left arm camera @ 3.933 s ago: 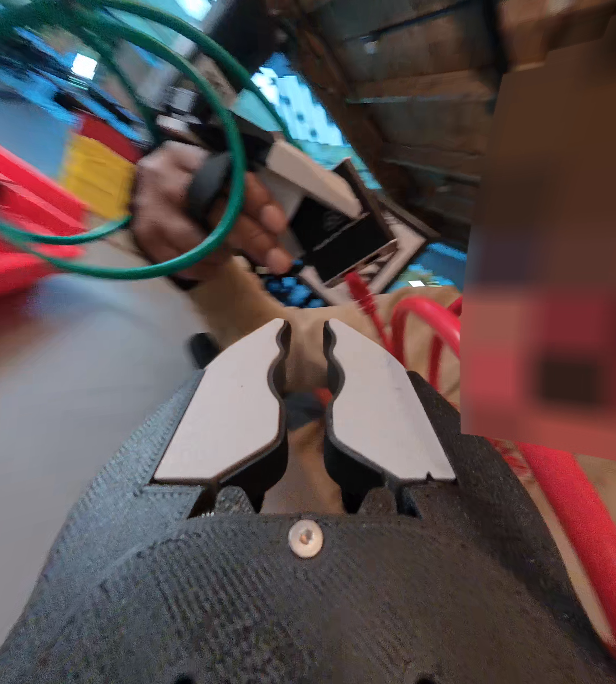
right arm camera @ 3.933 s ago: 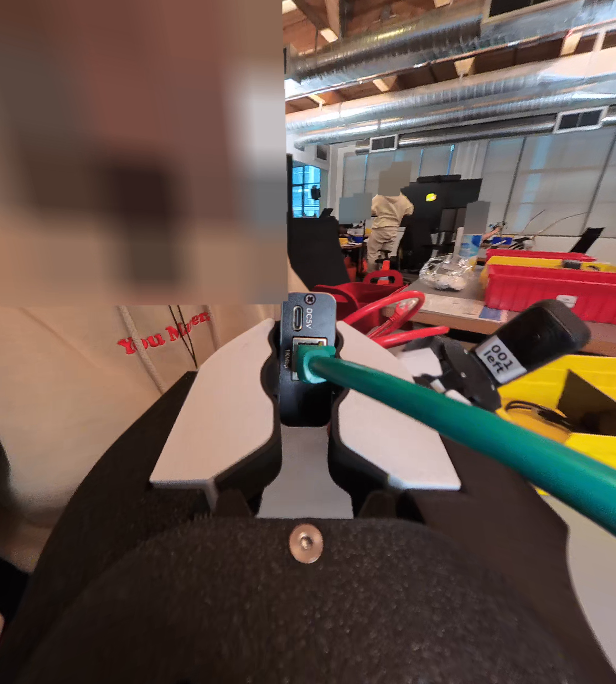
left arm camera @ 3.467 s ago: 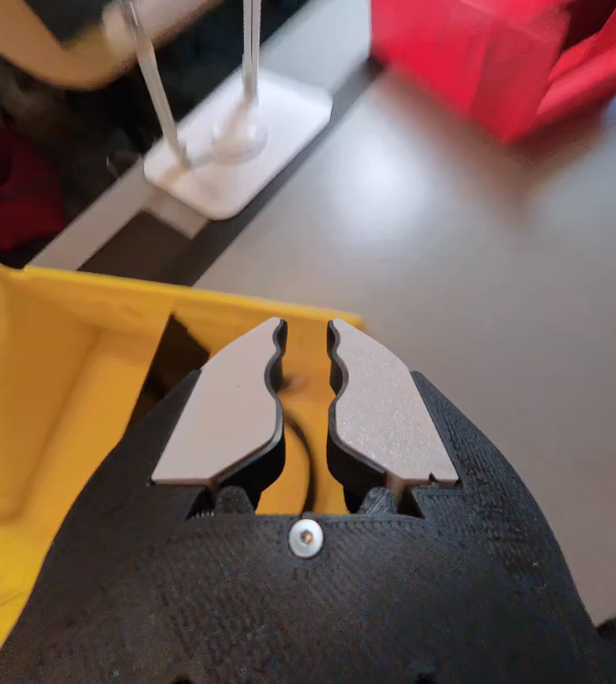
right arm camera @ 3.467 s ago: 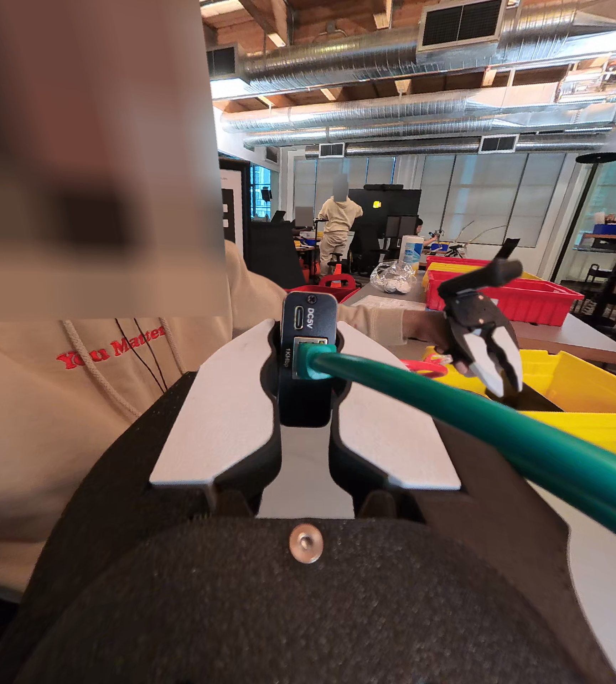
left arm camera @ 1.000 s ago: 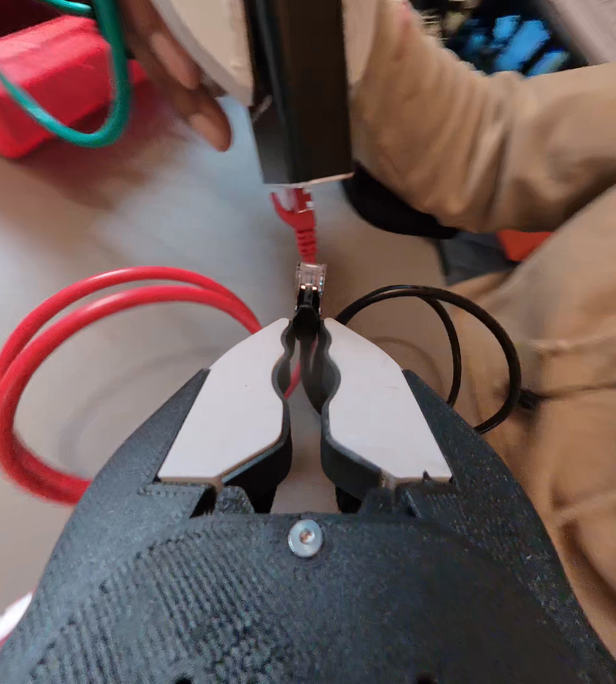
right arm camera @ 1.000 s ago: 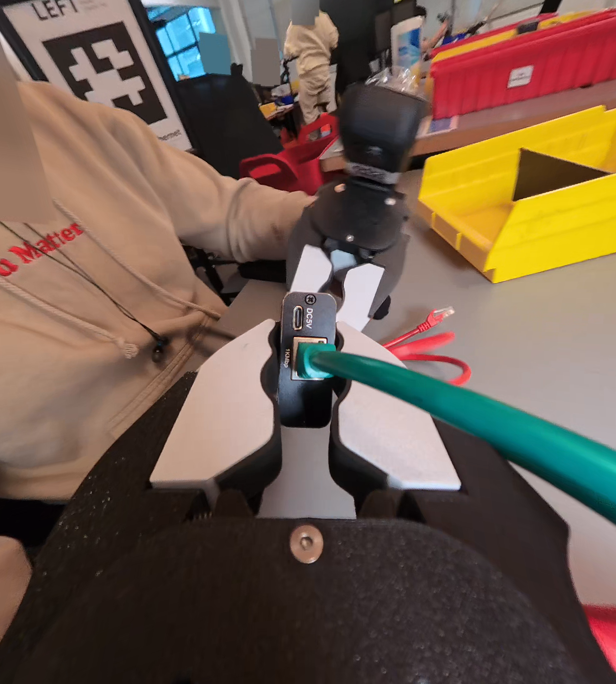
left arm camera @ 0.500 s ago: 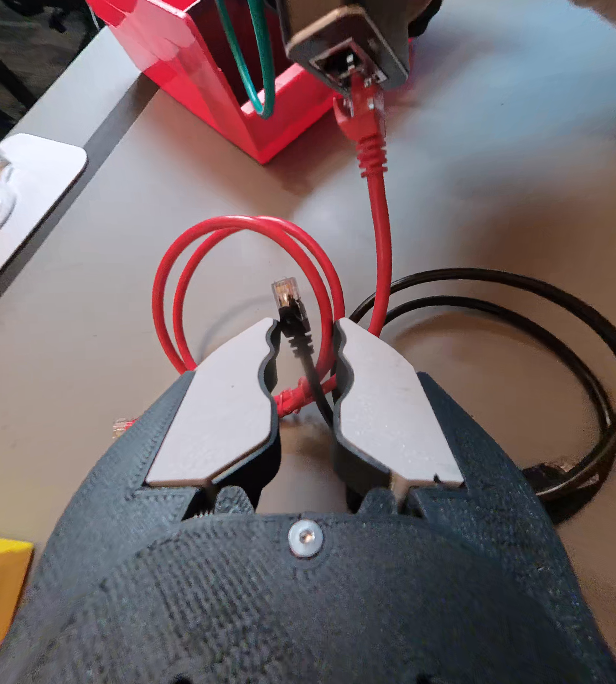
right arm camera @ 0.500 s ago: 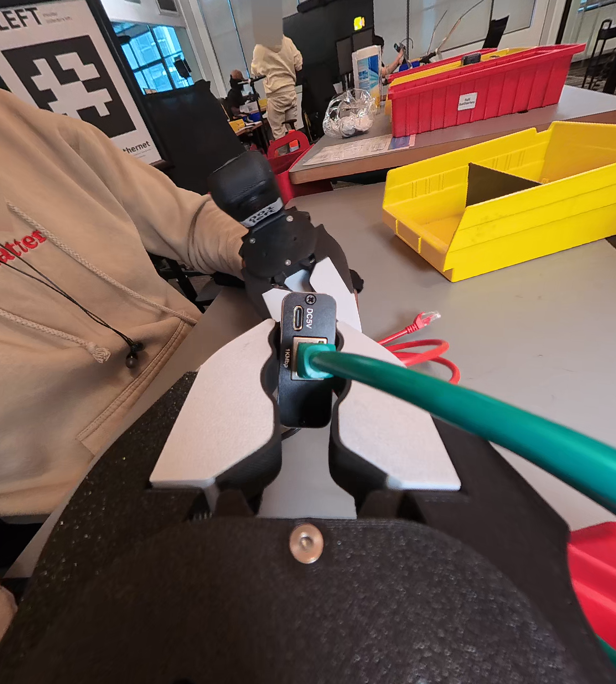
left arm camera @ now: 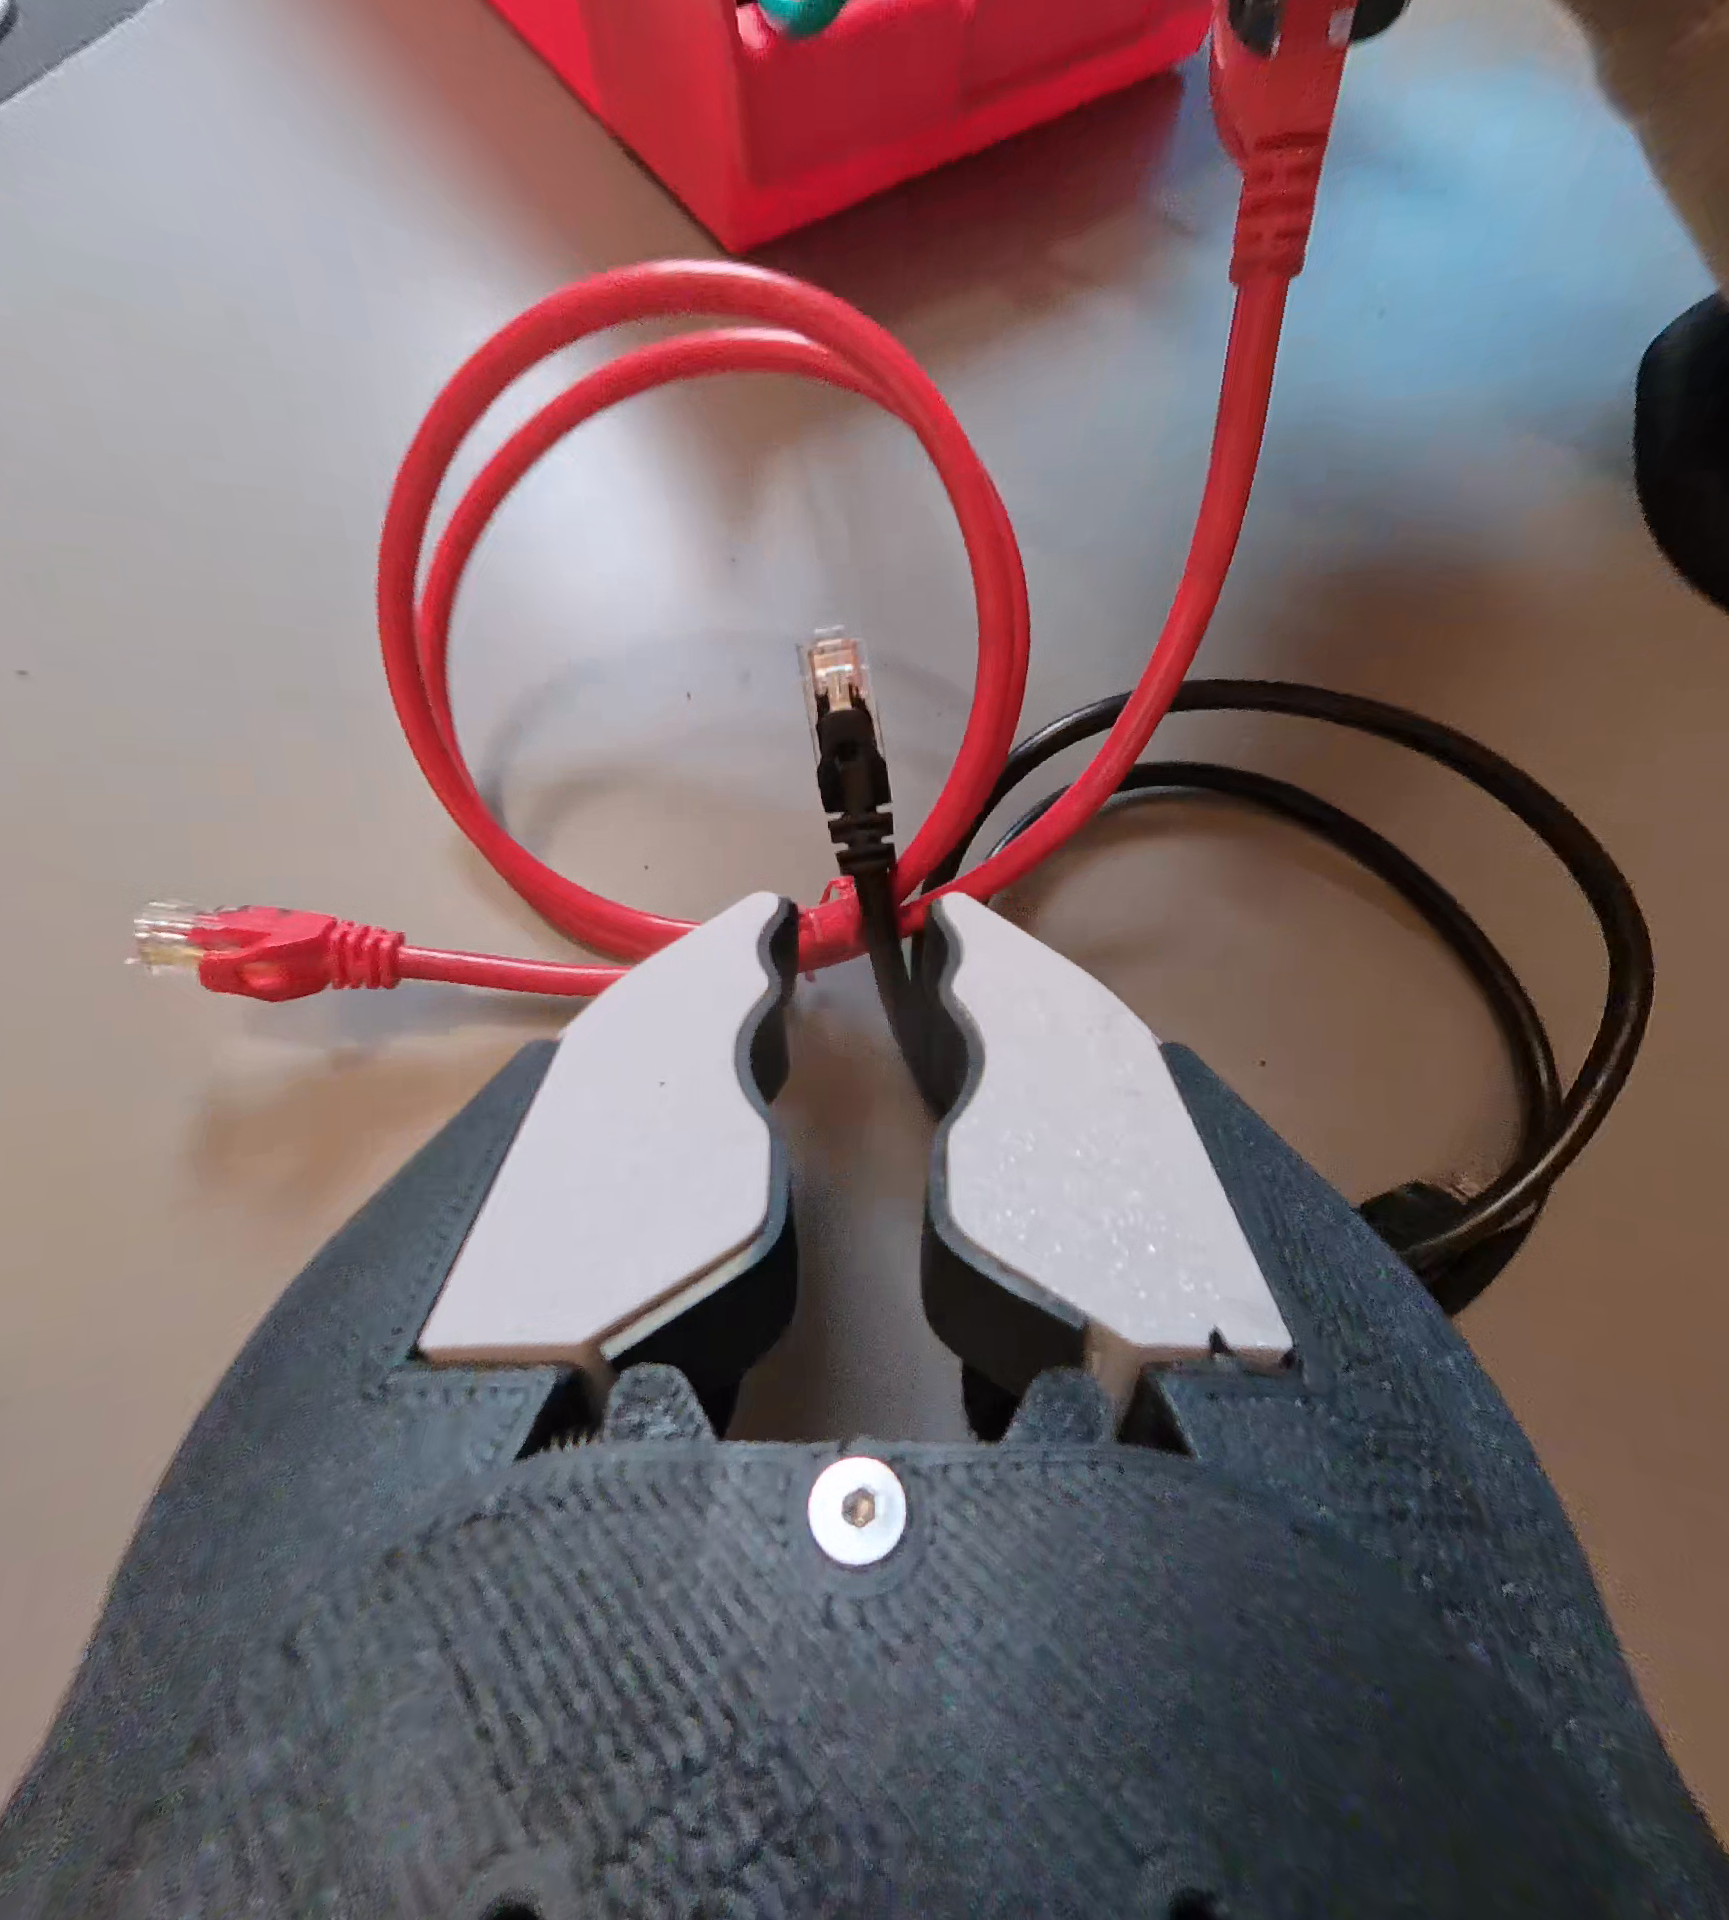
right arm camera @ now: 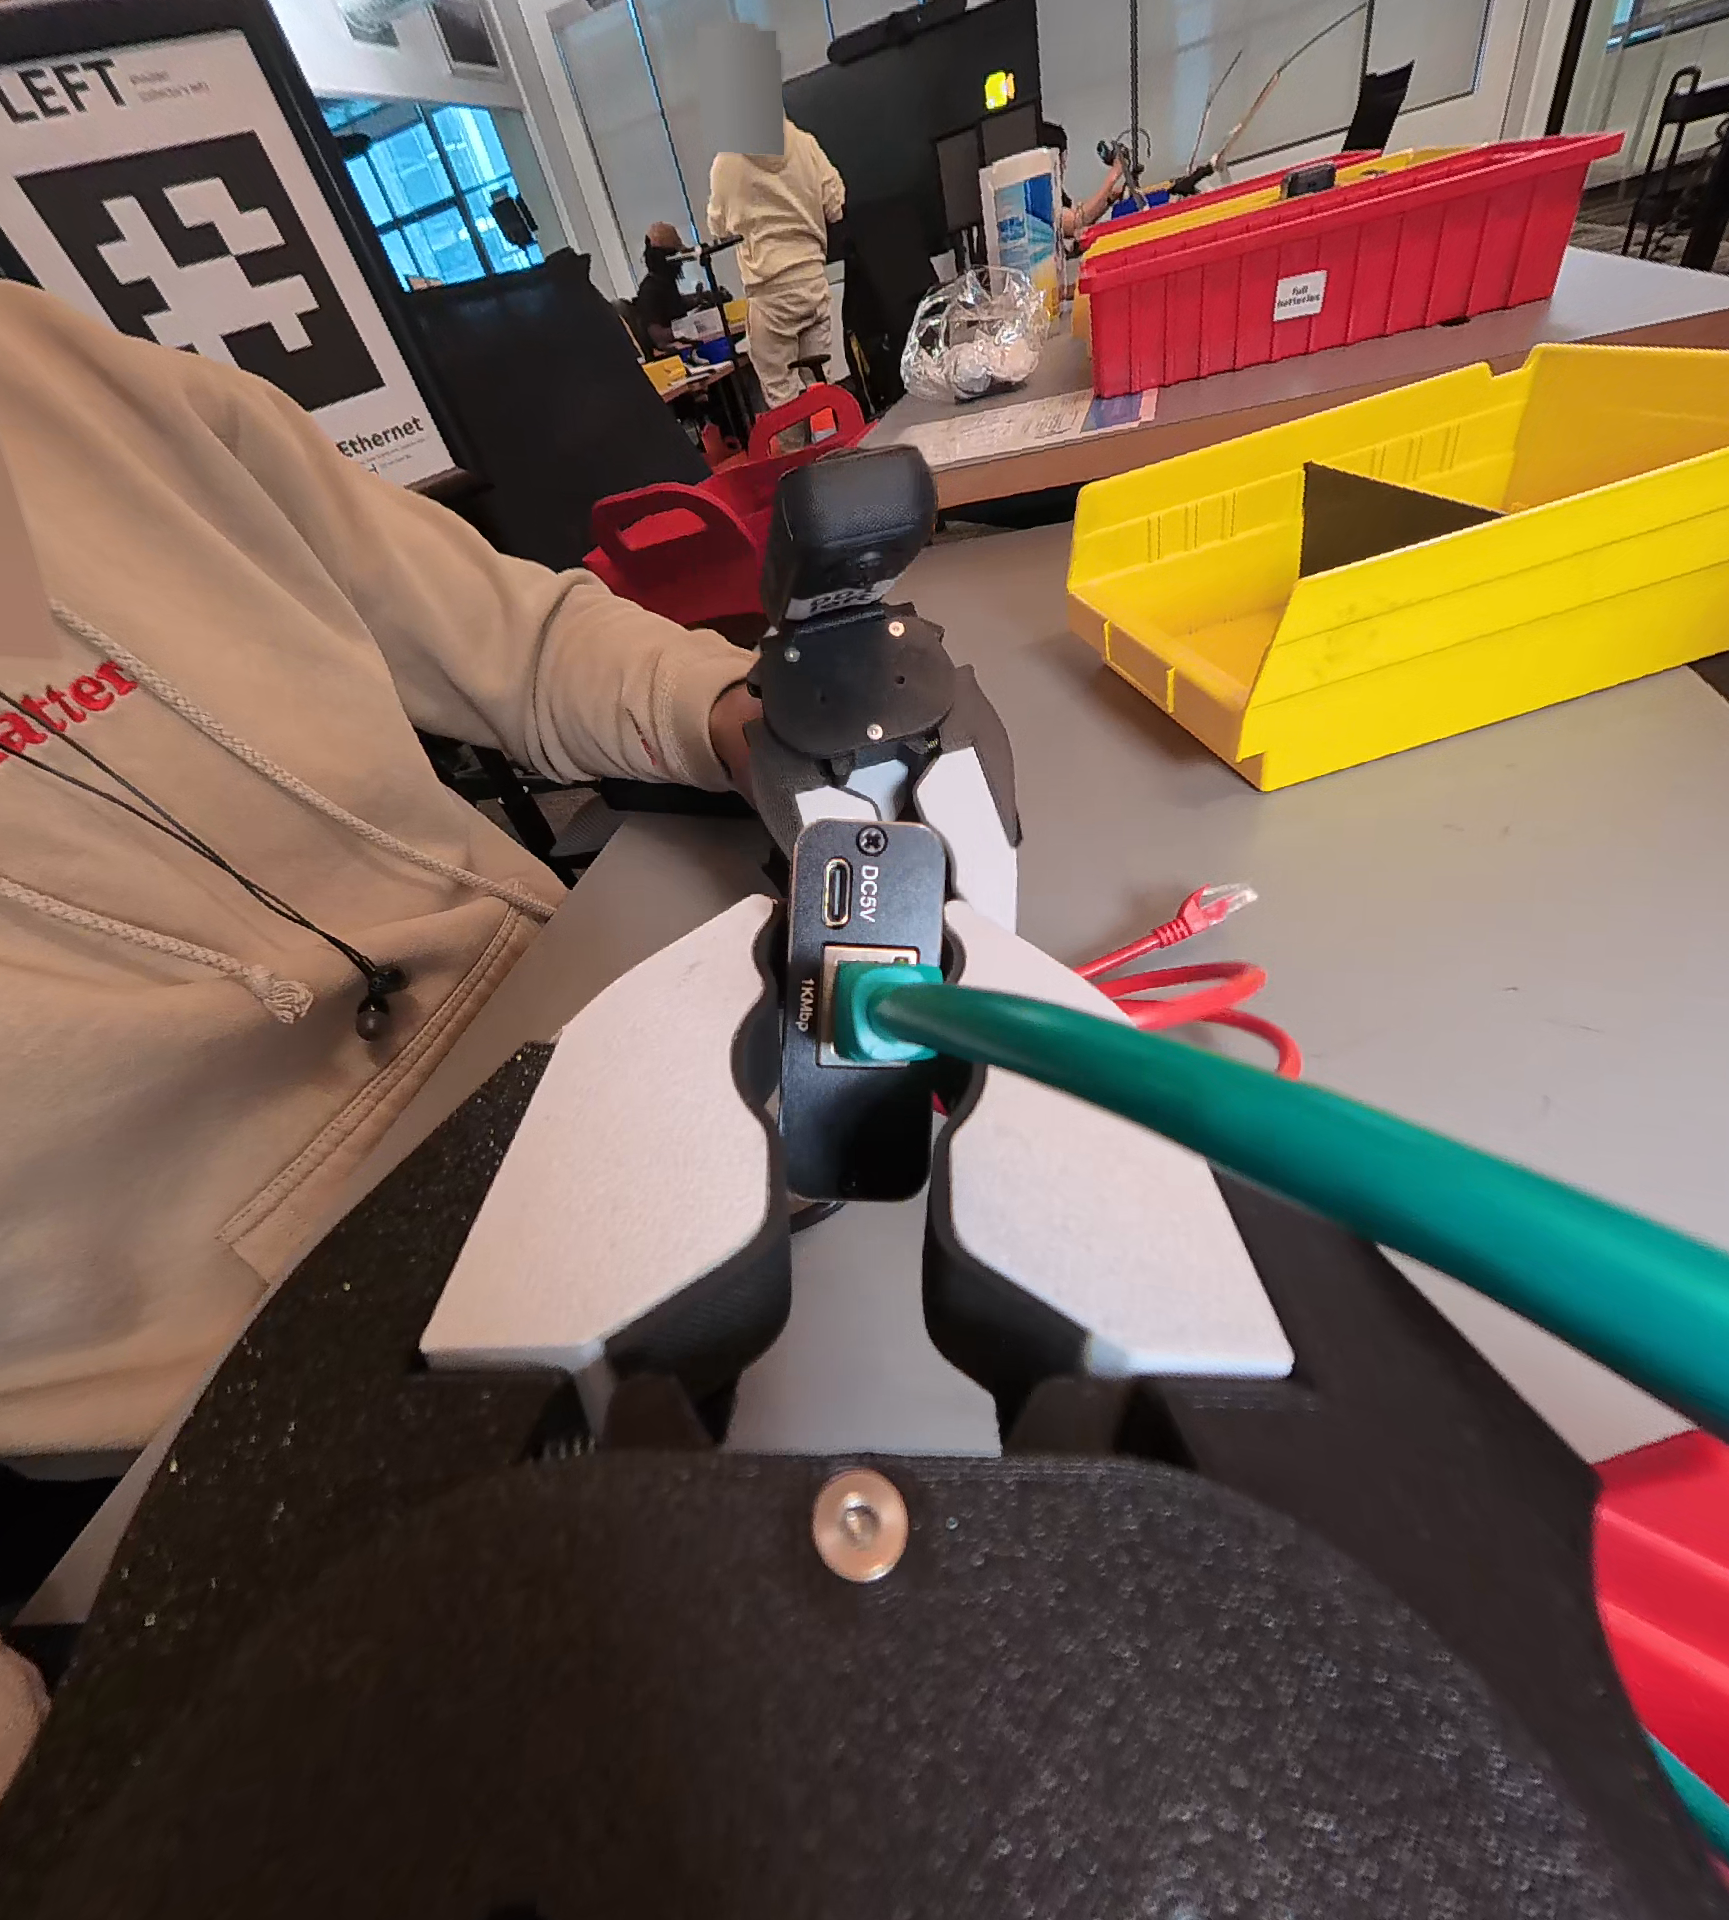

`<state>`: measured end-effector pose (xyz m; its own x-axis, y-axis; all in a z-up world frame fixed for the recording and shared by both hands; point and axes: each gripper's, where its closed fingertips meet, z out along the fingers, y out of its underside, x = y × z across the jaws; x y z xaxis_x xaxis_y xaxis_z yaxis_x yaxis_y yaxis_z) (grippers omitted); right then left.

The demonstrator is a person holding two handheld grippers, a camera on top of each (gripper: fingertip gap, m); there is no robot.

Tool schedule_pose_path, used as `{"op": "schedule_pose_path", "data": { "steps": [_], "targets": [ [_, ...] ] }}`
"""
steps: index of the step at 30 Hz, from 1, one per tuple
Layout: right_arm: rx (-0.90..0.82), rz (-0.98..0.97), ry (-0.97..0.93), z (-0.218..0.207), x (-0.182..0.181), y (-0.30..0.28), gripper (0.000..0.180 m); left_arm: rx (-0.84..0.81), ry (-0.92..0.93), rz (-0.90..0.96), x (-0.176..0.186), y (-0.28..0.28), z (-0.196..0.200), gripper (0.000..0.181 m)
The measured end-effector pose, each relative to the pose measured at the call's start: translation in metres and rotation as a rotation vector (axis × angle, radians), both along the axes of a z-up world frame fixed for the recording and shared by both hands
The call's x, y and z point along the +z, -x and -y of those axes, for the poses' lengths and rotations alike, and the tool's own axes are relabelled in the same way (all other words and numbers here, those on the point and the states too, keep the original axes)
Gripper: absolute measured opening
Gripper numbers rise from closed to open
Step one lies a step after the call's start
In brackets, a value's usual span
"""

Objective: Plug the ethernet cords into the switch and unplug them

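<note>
Pinching the switch (right arm camera: 860, 1029) in the right tool (right arm camera: 858, 935)

Cable loops (left arm camera: 704, 582) across bare table (left arm camera: 164, 520)

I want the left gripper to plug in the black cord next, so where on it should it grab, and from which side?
Judging by its pose, grip the black cord on the ribbed boot behind the clear plug. It stands off the table, so the left gripper, jaws apart, can close from behind across its sides, leaving the tip free.
</note>
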<state>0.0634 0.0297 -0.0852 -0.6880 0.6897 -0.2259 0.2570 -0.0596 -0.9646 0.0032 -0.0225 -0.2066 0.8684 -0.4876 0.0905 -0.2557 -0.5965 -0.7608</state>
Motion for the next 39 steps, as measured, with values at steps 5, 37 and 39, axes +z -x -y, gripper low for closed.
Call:
{"op": "schedule_pose_path", "data": {
  "steps": [5,37,39],
  "targets": [
    [0.007,0.001,0.005,0.001,0.001,-0.001,0.025,-0.033,-0.014,0.032,0.005,0.0,0.0,0.009],
    [0.448,-0.274,0.012,0.101,0.068,-0.037,0.025,-0.725,0.355,1.311,0.141,-0.091,0.089,0.005],
    [0.445,-0.288,0.0,0.103,0.072,-0.037,0.025,-0.737,0.366,1.337,0.143,-0.093,0.091,0.005]
  ]
}}
